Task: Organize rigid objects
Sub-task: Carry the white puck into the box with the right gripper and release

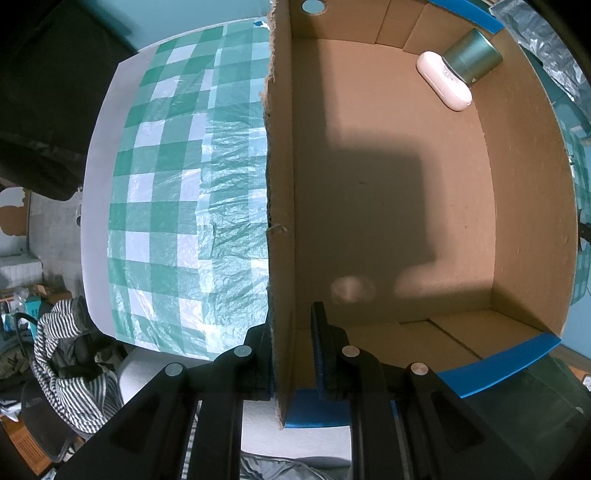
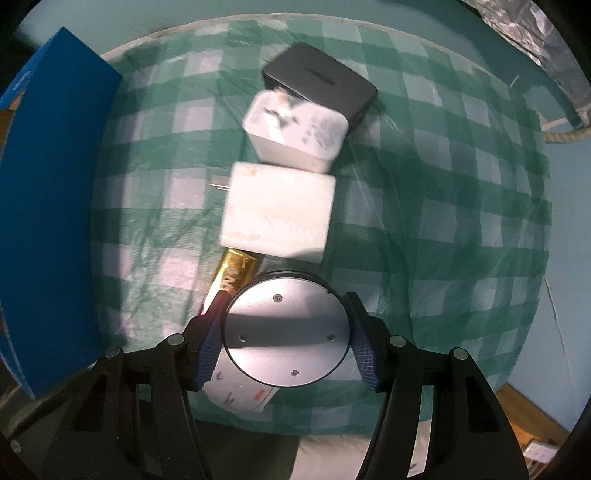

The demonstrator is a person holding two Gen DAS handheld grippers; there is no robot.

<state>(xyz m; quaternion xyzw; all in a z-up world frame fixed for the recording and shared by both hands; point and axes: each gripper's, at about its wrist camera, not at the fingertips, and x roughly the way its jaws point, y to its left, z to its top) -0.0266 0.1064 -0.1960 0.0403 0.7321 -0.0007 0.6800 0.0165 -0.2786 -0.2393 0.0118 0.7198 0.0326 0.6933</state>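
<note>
In the left wrist view my left gripper (image 1: 291,332) is shut on the near wall of an open cardboard box (image 1: 280,192); one finger is outside, one inside. Inside the box, at the far right corner, lie a white oval case (image 1: 443,81) and a grey-green cylinder (image 1: 472,55). In the right wrist view my right gripper (image 2: 286,332) is shut on a round silver disc (image 2: 286,328), held above the checked cloth. Beyond it lie a white charger block (image 2: 277,210), a white plug adapter (image 2: 295,133), a black square box (image 2: 321,81) and a gold tube (image 2: 236,273).
A green-and-white checked cloth (image 1: 166,184) covers the table. The box's blue outer side (image 2: 51,206) stands at the left of the right wrist view. A white label or card (image 2: 240,395) lies under the disc. Crinkled foil (image 2: 524,26) sits at the far right.
</note>
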